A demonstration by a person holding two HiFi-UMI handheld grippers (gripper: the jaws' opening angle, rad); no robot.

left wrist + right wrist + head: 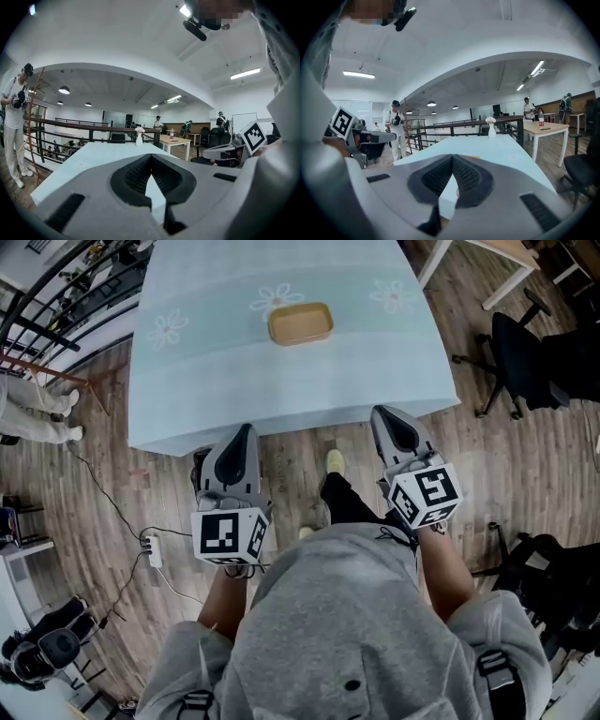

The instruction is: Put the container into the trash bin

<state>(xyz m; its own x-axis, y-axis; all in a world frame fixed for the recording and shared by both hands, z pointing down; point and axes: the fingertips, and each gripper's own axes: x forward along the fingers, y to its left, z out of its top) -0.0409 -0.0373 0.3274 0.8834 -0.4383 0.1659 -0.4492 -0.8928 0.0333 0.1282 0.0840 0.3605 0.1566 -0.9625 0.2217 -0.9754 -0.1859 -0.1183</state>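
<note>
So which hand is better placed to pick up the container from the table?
Left, narrowly. Both tongs are shut, short of the table; the left tongs line up closer with the container, the right tongs stand further aside.

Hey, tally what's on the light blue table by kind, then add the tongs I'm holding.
Tan container: 1
White vase: 1
Tongs, left tongs and right tongs: 2
Total: 4

Container on table ahead, office chair right of table, power strip on floor at left
</note>
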